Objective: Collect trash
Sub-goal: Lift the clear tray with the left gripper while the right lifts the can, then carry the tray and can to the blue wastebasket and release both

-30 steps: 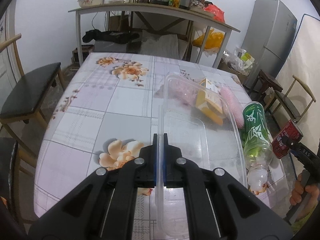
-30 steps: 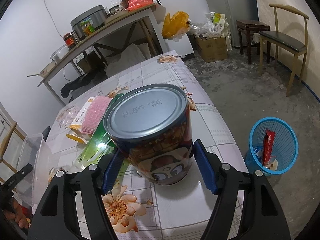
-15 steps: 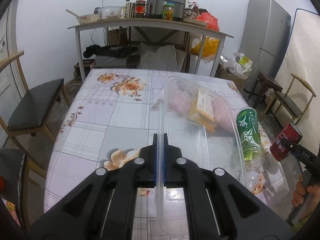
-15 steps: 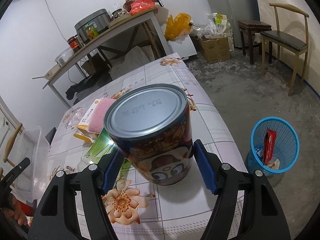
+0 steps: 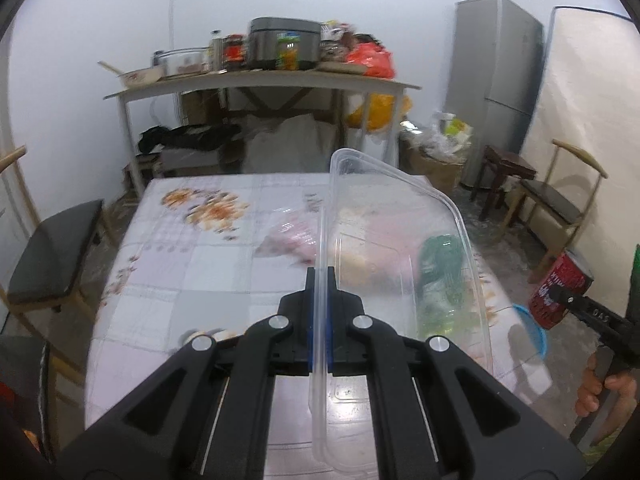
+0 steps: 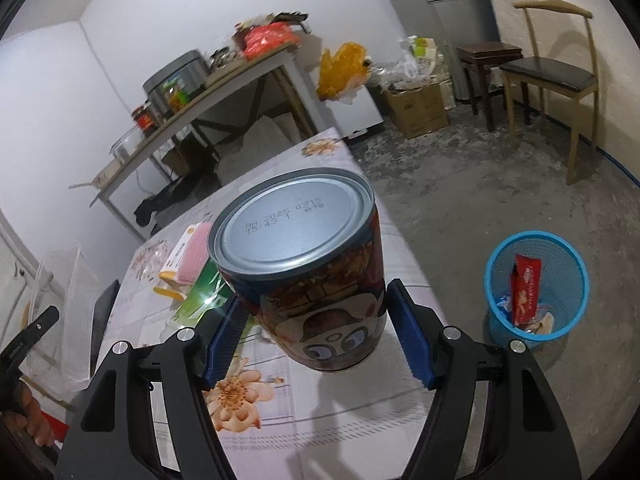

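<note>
Two pieces of trash lifted above a floral-clothed table.

Left gripper pinched tight on the rim of a clear plastic container, held tilted over the tabletop; right gripper clamped around a cartoon-printed can, base up, near a blue wastebasket on the floor to the right.

Clear plastic tray in hand-held gripper

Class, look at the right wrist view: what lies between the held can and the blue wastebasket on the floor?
Only the table corner, then bare concrete floor. The right gripper holds the can over the table edge; no object lies on the way to the blue wastebasket.
</note>
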A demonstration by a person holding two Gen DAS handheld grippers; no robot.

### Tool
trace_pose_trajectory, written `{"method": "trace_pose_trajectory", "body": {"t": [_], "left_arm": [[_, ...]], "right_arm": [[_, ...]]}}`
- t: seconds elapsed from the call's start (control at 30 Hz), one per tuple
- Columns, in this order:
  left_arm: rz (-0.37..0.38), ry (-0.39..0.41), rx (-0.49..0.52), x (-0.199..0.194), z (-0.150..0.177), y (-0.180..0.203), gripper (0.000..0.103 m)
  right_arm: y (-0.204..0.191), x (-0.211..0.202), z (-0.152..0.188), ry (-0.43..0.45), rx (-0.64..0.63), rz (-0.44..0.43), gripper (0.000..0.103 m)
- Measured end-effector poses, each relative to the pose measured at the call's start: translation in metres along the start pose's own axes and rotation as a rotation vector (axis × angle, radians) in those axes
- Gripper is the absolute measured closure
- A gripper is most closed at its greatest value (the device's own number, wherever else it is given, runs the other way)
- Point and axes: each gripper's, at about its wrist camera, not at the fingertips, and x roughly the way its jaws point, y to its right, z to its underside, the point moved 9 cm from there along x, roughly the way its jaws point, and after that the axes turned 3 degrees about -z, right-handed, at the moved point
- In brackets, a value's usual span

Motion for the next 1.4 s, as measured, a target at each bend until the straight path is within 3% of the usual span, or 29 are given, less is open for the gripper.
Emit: {"method": "trace_pose_trajectory", "body": {"t": [0.2,0.4,0.57,0.77,1.03,1.07,1.1,1.13,1.17,1.3,1.4], "left_arm": [[0.155,-0.015,0.054,0.007,-0.020,0.061,0.101],[0.365,-0.122,0.141,0.037,-0.033,0.164,0.101],[0.465,-0.241,0.248,0.070,-0.019,0.252,0.101],[0.474,-0.417,0.380,0.128,0.026,0.348,0.101],[0.453,-0.512,0.489,0.193,0.063,0.450,0.100],[0.455,-0.512,0.483,0.199,0.063,0.462,0.097],[0.468,-0.514,0.466,0.206,0.061,0.473,0.083],[0.484,-0.513,0.442,0.215,0.059,0.486,0.053],[0.475,-0.507,0.430,0.223,0.057,0.491,0.042],[0.478,-0.502,0.369,0.228,0.052,0.497,0.040],[0.522,-0.496,0.351,0.213,0.049,0.480,0.040]], "right_arm": [[0.050,-0.041,-0.010,0.077,0.074,0.077,0.035],[0.121,-0.079,-0.011,0.128,0.183,0.193,0.035],[0.180,-0.088,0.005,0.123,0.308,0.245,0.035],[0.244,-0.062,0.030,0.048,0.479,0.236,0.035],[0.317,0.001,0.031,-0.045,0.632,0.198,0.035],[0.328,0.011,0.026,-0.045,0.652,0.186,0.035],[0.337,0.021,0.021,-0.043,0.665,0.173,0.034],[0.348,0.033,0.017,-0.048,0.673,0.162,0.034],[0.359,0.041,0.017,-0.058,0.680,0.165,0.032],[0.400,0.073,0.038,-0.133,0.718,0.258,0.030],[0.401,0.076,0.051,-0.139,0.724,0.252,0.030]]}}
